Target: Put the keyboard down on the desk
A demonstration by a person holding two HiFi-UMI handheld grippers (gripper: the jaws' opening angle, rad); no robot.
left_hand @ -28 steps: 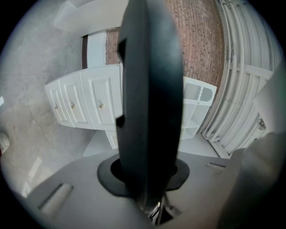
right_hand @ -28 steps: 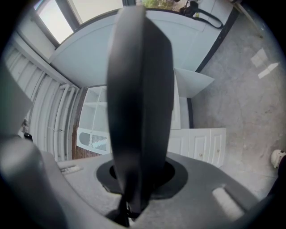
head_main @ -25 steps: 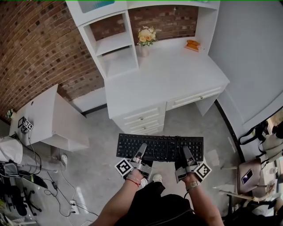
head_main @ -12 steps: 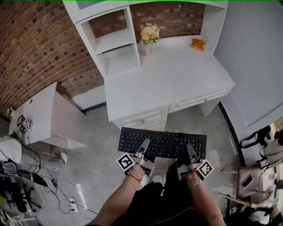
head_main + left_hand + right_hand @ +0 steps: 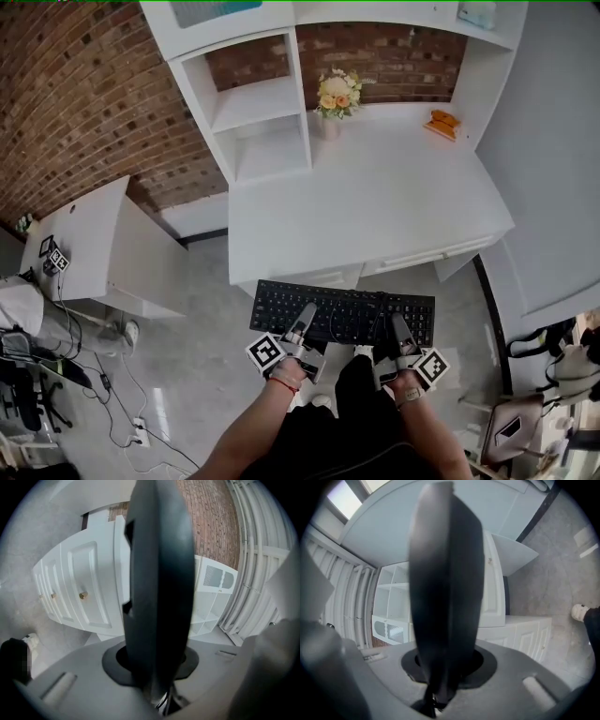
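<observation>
The person holds a black keyboard (image 5: 342, 312) level in front of the body, with one tool on each end of its near long edge. The left gripper (image 5: 304, 317) closes on the keyboard left of its middle, and the right gripper (image 5: 399, 328) closes on it near the right end. In each gripper view the keyboard (image 5: 159, 588) fills the middle as a dark upright slab seen edge-on (it is too close to be sharp), clamped in a narrow gap between that tool's jaws. The right gripper view shows the same dark slab (image 5: 445, 588) running from the jaws up to the top of the picture.

The keyboard hangs over the grey floor (image 5: 202, 366), just before the front edge of the white desk (image 5: 366, 202). Its far long edge lines up with that front edge in the head view, and it is not lying on the desk top. At the back of the desk stand a vase of flowers (image 5: 336, 98) and, well to its right, a small orange thing (image 5: 442, 120). White shelves (image 5: 262, 112) rise at the desk's left against a brick wall (image 5: 84, 103). The left gripper view looks past the keyboard at drawers (image 5: 79, 592) with small round knobs. A low white side table (image 5: 103, 248) stands apart at the left.
</observation>
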